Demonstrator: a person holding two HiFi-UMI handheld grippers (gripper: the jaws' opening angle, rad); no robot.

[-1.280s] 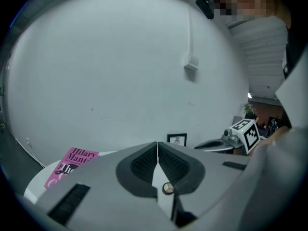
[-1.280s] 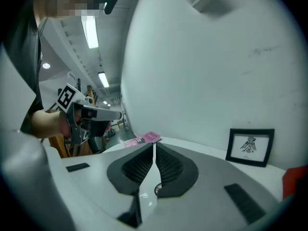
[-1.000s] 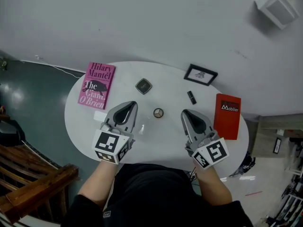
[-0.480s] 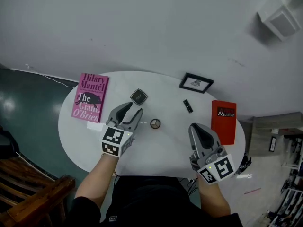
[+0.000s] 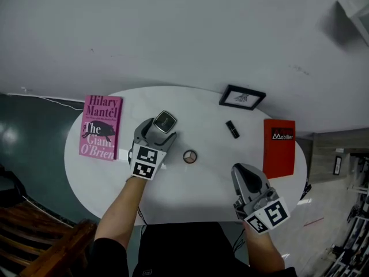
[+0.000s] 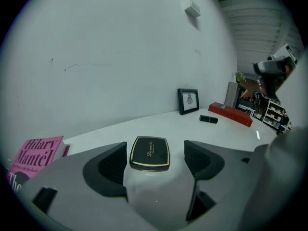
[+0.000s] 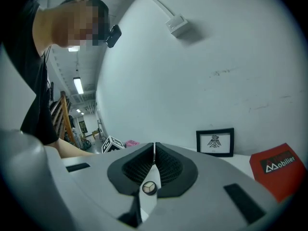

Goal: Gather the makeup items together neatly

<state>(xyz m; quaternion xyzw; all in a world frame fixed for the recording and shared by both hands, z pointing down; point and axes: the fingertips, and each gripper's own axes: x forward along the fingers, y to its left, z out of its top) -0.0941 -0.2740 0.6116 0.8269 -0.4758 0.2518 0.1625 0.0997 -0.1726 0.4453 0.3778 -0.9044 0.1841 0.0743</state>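
A black square compact (image 5: 165, 120) lies on the white oval table (image 5: 207, 180). My left gripper (image 5: 162, 127) has its jaws on either side of it. They are opening, and in the left gripper view the compact (image 6: 149, 153) lies between the pads (image 6: 202, 159) with a gap on each side. A small round eyeshadow pot (image 5: 190, 157) sits at the table's middle. A black lipstick tube (image 5: 232, 129) lies further right. My right gripper (image 5: 247, 176) hovers near the front edge, shut and empty; the pot (image 7: 149, 188) shows just below its closed jaws.
A pink book (image 5: 100, 127) lies at the table's left end and a red book (image 5: 279, 148) at its right end. A small framed picture (image 5: 242, 97) stands at the back by the wall. Wooden furniture (image 5: 40, 250) stands on the floor at lower left.
My left gripper has moved forward to the compact and its jaws have spread wide around it. My right gripper has drawn back toward the table's front right edge, still shut.
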